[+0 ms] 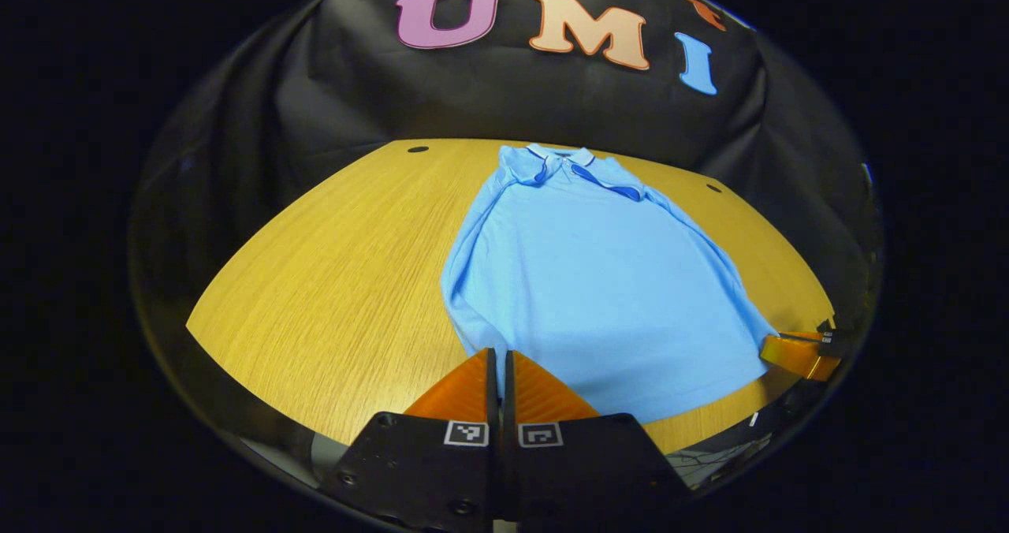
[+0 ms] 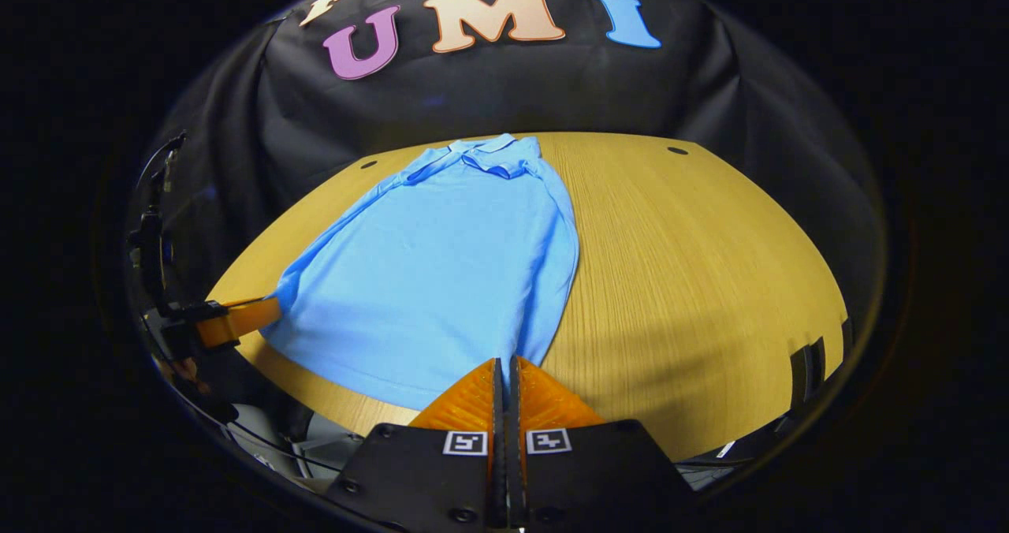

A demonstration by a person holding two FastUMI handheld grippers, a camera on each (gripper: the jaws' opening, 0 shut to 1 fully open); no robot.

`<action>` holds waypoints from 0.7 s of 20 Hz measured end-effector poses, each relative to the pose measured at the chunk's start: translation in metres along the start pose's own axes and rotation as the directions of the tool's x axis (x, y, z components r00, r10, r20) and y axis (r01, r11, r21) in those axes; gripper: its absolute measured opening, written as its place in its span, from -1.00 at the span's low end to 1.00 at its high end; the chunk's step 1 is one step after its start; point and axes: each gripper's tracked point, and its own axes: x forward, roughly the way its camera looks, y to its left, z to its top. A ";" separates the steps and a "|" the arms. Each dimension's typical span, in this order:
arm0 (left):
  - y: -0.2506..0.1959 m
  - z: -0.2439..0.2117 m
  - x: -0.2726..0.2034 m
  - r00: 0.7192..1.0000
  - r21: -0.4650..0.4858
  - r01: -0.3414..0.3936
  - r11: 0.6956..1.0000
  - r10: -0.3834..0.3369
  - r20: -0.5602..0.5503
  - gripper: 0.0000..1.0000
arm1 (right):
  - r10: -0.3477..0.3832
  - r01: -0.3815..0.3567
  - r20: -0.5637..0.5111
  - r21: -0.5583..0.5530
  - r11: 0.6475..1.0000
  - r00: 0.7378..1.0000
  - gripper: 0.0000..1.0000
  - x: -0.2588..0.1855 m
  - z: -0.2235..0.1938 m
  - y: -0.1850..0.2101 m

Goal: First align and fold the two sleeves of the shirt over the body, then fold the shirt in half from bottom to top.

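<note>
In the left gripper view, my left tool [image 1: 499,359] was clenched at the shirt's [image 1: 583,281] near hem corner, seemingly pinching the cloth. The shirt lay flat on the worktop [image 1: 339,281], collar far, sleeves already tucked over the body, so I judged the bottom-to-top fold was due. In the right gripper view, my right tool [image 2: 506,367] was likewise clenched at the other hem corner, matching the left tool to lift the hem evenly.

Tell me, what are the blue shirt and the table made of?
The shirt looks like soft knitted cloth, matte, probably cotton: it lies limp with small wrinkles and a folded collar. The table looks like wood or wood-look laminate: fine straight grain lines, smooth, slightly shiny.
</note>
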 end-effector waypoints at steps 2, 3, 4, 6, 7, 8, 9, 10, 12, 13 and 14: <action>-0.005 0.022 -0.002 0.999 -0.044 0.021 0.999 -0.019 0.037 -1.00 | 0.008 -0.008 0.019 0.011 1.000 1.000 -0.92 0.001 0.018 0.000; -0.005 0.034 -0.002 0.998 -0.050 0.022 0.998 -0.019 0.052 -1.00 | 0.008 -0.008 0.035 0.013 1.000 0.999 -0.92 0.001 0.030 -0.001; -0.005 0.046 0.000 0.997 -0.056 0.024 0.998 -0.021 0.069 -1.00 | 0.006 -0.007 0.051 0.012 1.000 0.999 -0.93 0.003 0.042 -0.002; -0.009 0.072 0.002 0.994 -0.062 0.041 0.997 -0.035 0.103 -1.00 | 0.008 -0.009 0.086 0.013 1.000 0.996 -0.93 0.007 0.068 -0.002; -0.010 0.088 0.005 0.992 -0.062 0.050 0.997 -0.042 0.121 -1.00 | 0.009 -0.010 0.103 0.013 1.000 0.995 -0.93 0.010 0.081 -0.002; -0.012 0.101 0.009 0.989 -0.063 0.059 0.996 -0.050 0.138 -1.00 | 0.007 -0.009 0.117 0.013 1.000 0.993 -0.93 0.014 0.094 -0.003; -0.013 0.115 0.013 0.987 -0.064 0.072 0.995 -0.061 0.152 -1.00 | 0.004 -0.006 0.133 0.014 1.000 0.991 -0.93 0.017 0.108 -0.003; -0.013 0.128 0.020 0.984 -0.063 0.077 0.995 -0.066 0.163 -1.00 | 0.000 -0.003 0.148 0.015 1.000 0.989 -0.93 0.022 0.121 -0.003; -0.015 0.156 0.032 0.979 -0.059 0.096 0.994 -0.084 0.188 -1.00 | -0.012 0.010 0.194 0.010 1.000 0.981 -0.93 0.032 0.153 -0.005; -0.017 0.172 0.039 0.975 -0.062 0.111 0.992 -0.096 0.202 -1.00 | -0.019 0.019 0.209 0.004 1.000 0.978 -0.93 0.038 0.169 -0.005; -0.019 0.190 0.048 0.970 -0.064 0.129 0.990 -0.112 0.216 -1.00 | -0.028 0.029 0.224 -0.001 1.000 0.974 -0.93 0.045 0.183 -0.006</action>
